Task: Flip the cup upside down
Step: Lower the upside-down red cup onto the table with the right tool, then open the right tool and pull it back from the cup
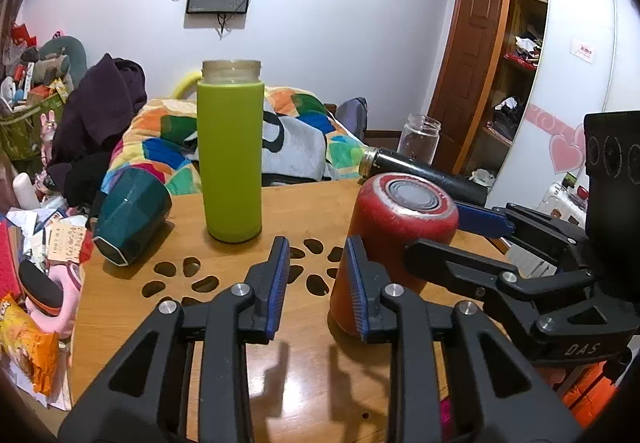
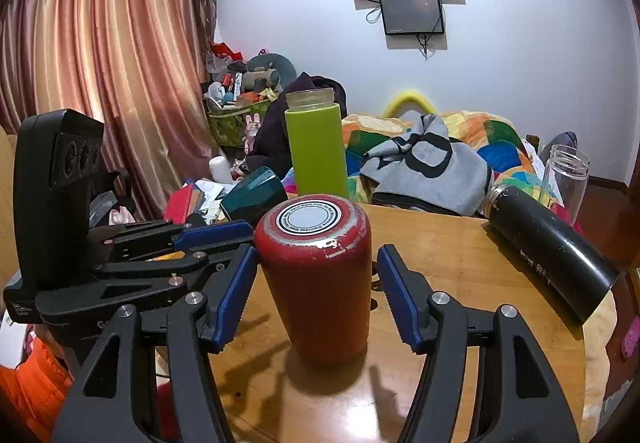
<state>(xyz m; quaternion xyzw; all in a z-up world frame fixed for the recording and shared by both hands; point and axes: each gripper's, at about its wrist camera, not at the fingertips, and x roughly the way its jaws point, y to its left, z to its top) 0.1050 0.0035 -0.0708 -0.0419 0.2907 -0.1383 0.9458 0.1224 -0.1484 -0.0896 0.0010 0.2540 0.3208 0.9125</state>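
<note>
Red scuffed metal cup (image 2: 318, 283) stands base-up on the round wooden table (image 2: 460, 267), so we judge the flip done. Right gripper (image 2: 316, 295) straddles it, spread, not touching; left gripper (image 1: 318, 283) spread beside it. Next: back away without knocking it.

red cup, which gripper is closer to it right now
Right. The right gripper straddles the red cup, open jaws on either side, not touching. The left gripper sits open beside it, its empty gap off to the cup's side.

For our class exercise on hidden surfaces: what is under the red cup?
The red cup stands base-up on the wooden table; its mouth faces down, so its rim and inside are covered.
</note>
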